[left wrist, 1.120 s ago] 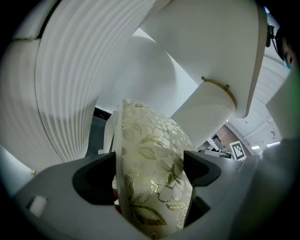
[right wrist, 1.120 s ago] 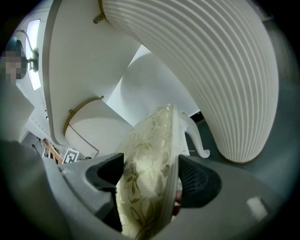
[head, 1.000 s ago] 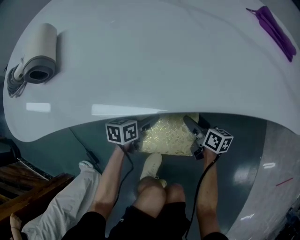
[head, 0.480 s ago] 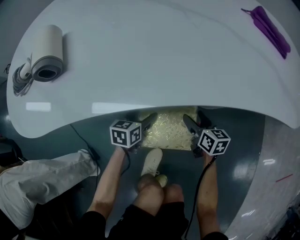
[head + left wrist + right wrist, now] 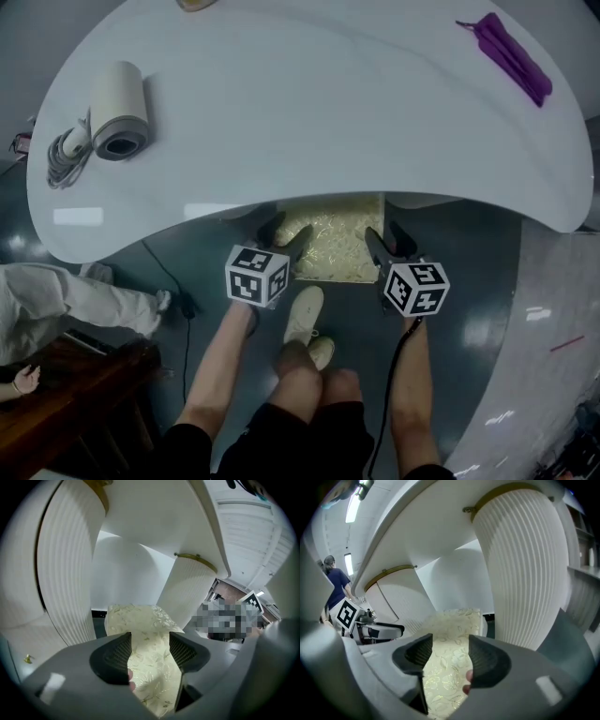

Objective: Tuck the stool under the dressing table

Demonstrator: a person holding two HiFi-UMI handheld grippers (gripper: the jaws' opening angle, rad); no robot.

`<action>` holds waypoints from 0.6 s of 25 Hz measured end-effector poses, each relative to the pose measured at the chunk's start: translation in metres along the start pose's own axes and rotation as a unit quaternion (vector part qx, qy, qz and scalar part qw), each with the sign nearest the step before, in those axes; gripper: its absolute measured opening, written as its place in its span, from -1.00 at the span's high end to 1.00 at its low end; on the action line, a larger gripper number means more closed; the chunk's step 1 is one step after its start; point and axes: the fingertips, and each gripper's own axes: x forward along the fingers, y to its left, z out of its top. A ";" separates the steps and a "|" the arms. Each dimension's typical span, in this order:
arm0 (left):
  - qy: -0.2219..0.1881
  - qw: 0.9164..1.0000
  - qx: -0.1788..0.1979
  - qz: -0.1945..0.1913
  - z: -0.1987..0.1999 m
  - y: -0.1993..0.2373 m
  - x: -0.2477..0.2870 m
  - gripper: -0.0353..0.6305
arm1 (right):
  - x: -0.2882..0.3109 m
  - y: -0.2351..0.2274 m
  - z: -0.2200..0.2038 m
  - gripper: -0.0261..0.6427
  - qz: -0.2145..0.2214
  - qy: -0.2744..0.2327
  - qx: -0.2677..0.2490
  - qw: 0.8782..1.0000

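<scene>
**Two grippers at the near edge of the stool (image 5: 333, 248)**

The left gripper (image 5: 284, 236) and right gripper (image 5: 387, 242) have just been closing their jaws, which stand apart, pinching nothing. Mostly beneath the dressing table (image 5: 309, 122), the seat runs straight ahead, one near corner by each gripper, neither nearer.

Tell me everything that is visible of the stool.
The stool has a rectangular padded seat in pale cream fabric with a shiny leaf pattern. It sits level, its far part under the white dressing table, between ribbed white columns. Its legs are hidden. The left tool and right tool hover at its near corners; their jaws have just been closing, and the seat shows in the gap between them, but the pads press on nothing.
</scene>
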 end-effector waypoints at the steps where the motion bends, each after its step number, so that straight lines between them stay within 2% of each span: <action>1: -0.002 1.000 0.004 0.002 0.003 -0.004 -0.005 0.11 | -0.006 0.003 0.003 0.20 -0.002 -0.001 -0.002 1.000; 3: -0.008 1.000 0.016 0.012 0.009 -0.011 -0.017 0.25 | -0.018 0.010 0.009 0.22 -0.006 -0.004 -0.007 1.000; 10: -0.021 0.999 0.023 0.016 0.032 -0.034 -0.054 0.38 | -0.056 0.036 0.036 0.30 -0.016 -0.020 -0.022 0.999; 15: -0.027 0.999 0.035 0.018 0.054 -0.052 -0.085 0.48 | -0.085 0.059 0.055 0.44 -0.026 -0.033 -0.030 0.999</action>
